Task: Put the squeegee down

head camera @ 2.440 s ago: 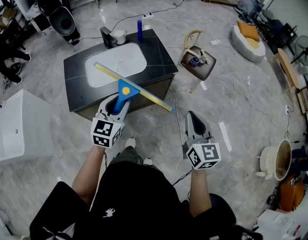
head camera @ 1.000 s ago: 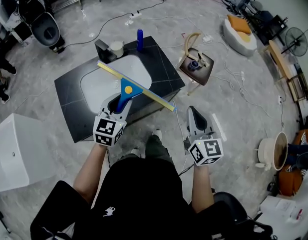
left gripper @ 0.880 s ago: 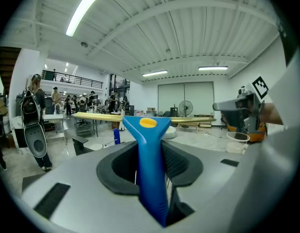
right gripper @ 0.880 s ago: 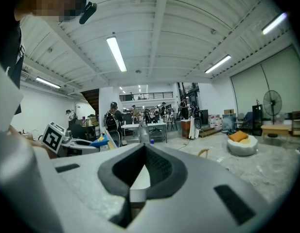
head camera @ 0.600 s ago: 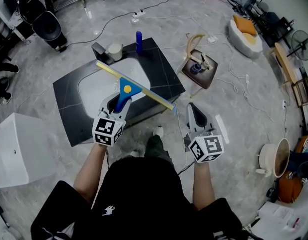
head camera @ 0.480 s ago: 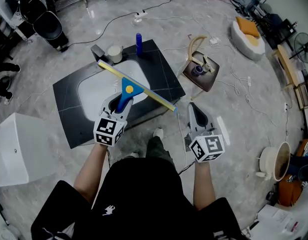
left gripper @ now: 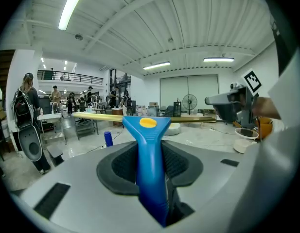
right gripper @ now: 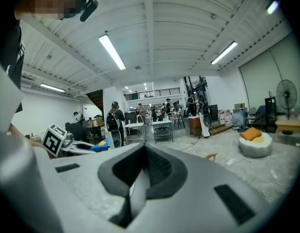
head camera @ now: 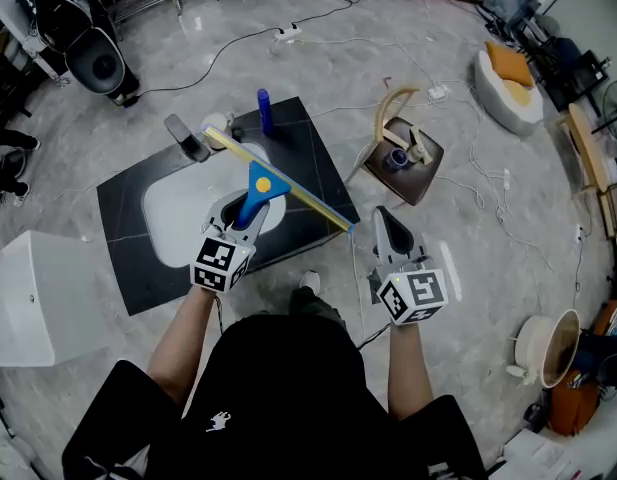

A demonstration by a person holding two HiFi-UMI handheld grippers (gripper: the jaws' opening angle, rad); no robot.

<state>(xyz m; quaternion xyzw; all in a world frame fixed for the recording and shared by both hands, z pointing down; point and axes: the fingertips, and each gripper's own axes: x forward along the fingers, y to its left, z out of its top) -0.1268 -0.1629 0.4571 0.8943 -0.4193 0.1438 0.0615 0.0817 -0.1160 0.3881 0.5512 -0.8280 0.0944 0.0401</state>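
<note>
The squeegee (head camera: 265, 186) is clamped by its blue handle in the left tongs (head camera: 240, 211), above the bench (head camera: 306, 156). The right tongs (head camera: 386, 224) are pressed together, empty, to the right.

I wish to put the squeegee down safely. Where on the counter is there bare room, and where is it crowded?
Bare: the black counter right of the basin, up to its right edge, and the wide strip at the basin's near left. The basin looks empty too. Crowded: the far edge, where the faucet and the bottle stand.
</note>
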